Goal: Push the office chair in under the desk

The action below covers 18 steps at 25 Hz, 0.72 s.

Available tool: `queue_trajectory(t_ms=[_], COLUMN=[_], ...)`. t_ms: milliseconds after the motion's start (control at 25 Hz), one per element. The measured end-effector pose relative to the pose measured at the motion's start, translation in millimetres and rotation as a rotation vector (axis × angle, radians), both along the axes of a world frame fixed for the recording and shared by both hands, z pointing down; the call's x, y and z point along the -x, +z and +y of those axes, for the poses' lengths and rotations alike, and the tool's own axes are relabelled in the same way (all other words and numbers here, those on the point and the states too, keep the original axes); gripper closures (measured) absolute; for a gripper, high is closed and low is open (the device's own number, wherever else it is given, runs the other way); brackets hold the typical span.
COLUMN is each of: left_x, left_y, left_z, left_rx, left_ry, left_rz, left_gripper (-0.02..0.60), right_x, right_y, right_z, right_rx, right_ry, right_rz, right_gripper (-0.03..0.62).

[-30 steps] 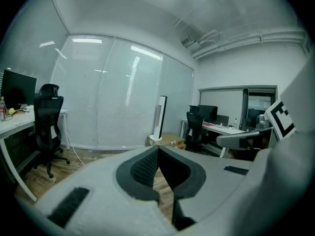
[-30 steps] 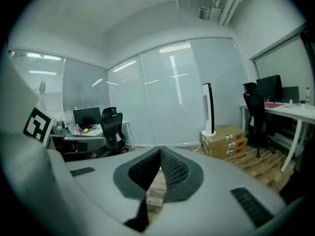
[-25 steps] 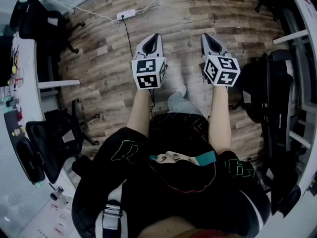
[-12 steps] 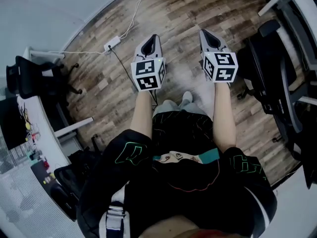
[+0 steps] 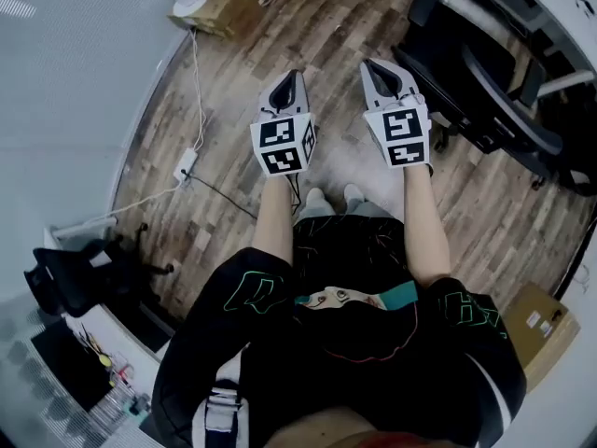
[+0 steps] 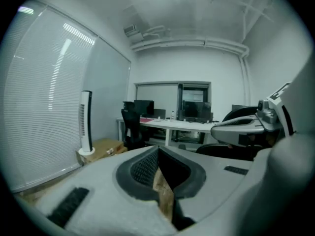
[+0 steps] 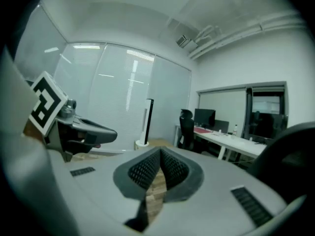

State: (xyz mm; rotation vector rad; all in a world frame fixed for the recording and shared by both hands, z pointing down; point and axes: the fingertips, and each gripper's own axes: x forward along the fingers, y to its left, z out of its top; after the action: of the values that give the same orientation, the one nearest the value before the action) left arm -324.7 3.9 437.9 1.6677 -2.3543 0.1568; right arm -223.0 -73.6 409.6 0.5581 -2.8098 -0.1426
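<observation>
Left claw (image 5: 293, 77), right claw (image 5: 371, 69) together (both empty); office chair (image 5: 476, 87) now ahead, previously alongside.

Floor (image 5: 233, 129): worn wood planks, matt. Office chair (image 5: 448, 63): matt black. Box (image 5: 224, 7): brown cardboard.

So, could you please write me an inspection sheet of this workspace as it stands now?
Surface: wooden floor, bare in front of the person.
Job's things: black office chair stands by the white desk, ahead and to the right of both grippers; nothing touches it.
Clutter: cardboard box by the wall; second box at lower right; another black chair at lower left.
Grippers: left gripper and right gripper are both shut and empty, held out side by side.
Cables: power strip on the floor, with a white lead along the wall and a black lead towards the person's feet.
Surroundings: blinds; tower fan.
</observation>
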Motion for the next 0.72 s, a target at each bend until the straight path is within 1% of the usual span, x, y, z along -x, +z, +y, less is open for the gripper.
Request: queue_trajectory(t_ms=[80,160,320,440,600,720], left_x=[-13.4,-34.9,-96.8,-143.8,-198.8,-228.6], left_y=[-6.4,-7.6,-6.8,-6.3,3.0,9.5], left_z=[-20.2,-39.4,-67.9,-78.3,-78.3,-75.5], left_rx=[-0.022,-0.034,-0.051,-0.057,-0.047,-0.045], left_ry=[0.078,0.167,0.364,0.496,0.628,0.692], left_rz=[0.0,0.006,0.024,0.032,0.053,0.095], left_gripper=[0.572,0.572,0.572,0.572,0.572,0.572], right_x=[-17.1,-39.3,-99.6,-143.7,-203.6,-249.4], right_y=[-9.3,-12.5,-14.8,-14.1,0.6,5.1], right_z=[-3.4,-5.5,-10.3,-4.7,6.6,6.6], right_rx=[-0.027,-0.033,-0.049,-0.046,0.007,0.028], right_ry=[0.055,0.115,0.288,0.414,0.564,0.664], right_rz=[-0.01,-0.018,-0.001,0.0,-0.012,-0.034], right_gripper=[0.589,0.589,0.589,0.589,0.589,0.589])
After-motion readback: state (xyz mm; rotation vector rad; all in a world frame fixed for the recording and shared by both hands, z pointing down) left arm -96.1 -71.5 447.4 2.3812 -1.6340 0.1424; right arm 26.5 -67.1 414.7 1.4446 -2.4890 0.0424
